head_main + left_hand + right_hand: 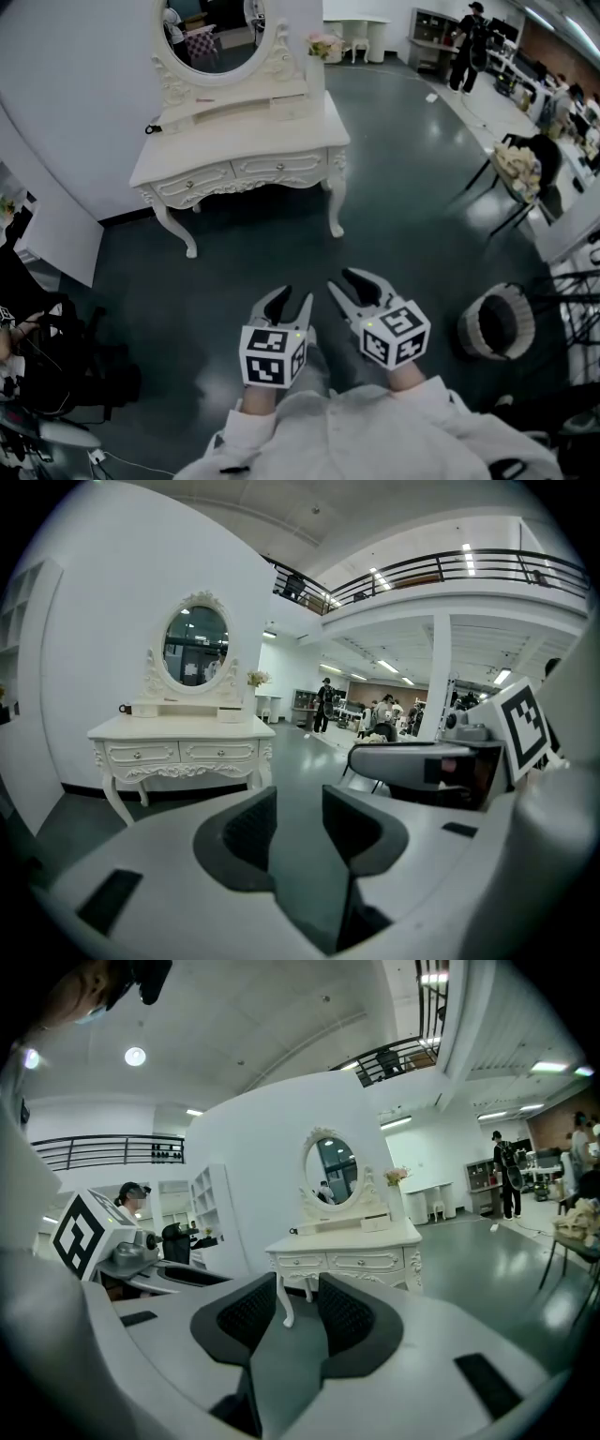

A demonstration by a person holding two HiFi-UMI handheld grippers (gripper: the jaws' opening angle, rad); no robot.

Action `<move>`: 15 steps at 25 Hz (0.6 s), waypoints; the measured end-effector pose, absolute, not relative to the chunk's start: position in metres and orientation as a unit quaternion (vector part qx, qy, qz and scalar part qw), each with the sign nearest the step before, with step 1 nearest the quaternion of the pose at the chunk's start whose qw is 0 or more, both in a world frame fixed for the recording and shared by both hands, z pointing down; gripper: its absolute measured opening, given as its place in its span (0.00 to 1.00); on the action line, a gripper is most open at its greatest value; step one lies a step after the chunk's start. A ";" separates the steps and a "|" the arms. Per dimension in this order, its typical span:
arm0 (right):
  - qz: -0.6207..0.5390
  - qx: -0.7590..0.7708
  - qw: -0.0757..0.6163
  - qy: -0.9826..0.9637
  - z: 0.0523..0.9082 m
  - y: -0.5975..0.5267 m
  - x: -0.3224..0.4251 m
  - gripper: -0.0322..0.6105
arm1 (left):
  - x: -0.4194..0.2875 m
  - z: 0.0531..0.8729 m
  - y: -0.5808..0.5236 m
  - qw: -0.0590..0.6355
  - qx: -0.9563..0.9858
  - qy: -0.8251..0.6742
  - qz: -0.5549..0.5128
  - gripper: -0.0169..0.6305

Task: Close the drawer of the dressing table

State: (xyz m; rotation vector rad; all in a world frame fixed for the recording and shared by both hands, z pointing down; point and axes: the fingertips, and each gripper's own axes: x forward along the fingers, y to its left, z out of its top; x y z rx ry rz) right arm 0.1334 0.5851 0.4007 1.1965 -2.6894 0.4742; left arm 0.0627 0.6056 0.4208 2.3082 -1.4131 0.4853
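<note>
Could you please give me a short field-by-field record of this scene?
dressing table: white, standing on the dark floor
mirror: oval, on the table top
front drawers: both look flush
left tongs: open, empty, well short of the table
right tongs: open, empty, alongside the left

Far ahead, upper left in head view: dressing table [239,141], back vs wall [75,94]. Mirror [211,33] on its rear edge; 2 drawers [234,171] side by side in its front, under the top. L gripper [292,298] & R gripper [339,278] close together near the person, well apart from table, floor [281,244] btwn. Chair [547,159] far right. Basket [497,323] on floor, right of R gripper. Standing person [466,42] at far back right.
</note>
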 end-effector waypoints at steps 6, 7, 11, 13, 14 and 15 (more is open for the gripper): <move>0.149 0.401 0.088 -0.899 0.400 0.523 0.111 0.23 | 0.044 0.420 0.536 0.194 0.832 -0.491 0.170 0.23; 0.148 0.404 0.089 -0.898 0.399 0.512 0.109 0.23 | 0.042 0.419 0.523 0.193 0.834 -0.489 0.169 0.23; 0.141 0.415 0.087 -0.895 0.388 0.469 0.104 0.23 | 0.037 0.405 0.475 0.184 0.842 -0.480 0.165 0.23; 0.135 0.418 0.086 -0.894 0.382 0.448 0.100 0.23 | 0.034 0.398 0.454 0.179 0.845 -0.476 0.164 0.23; 0.134 0.420 0.086 -0.894 0.381 0.437 0.098 0.23 | 0.031 0.397 0.443 0.177 0.847 -0.474 0.164 0.23; 0.133 0.423 0.086 -0.892 0.380 0.426 0.096 0.23 | 0.028 0.396 0.432 0.176 0.848 -0.473 0.165 0.23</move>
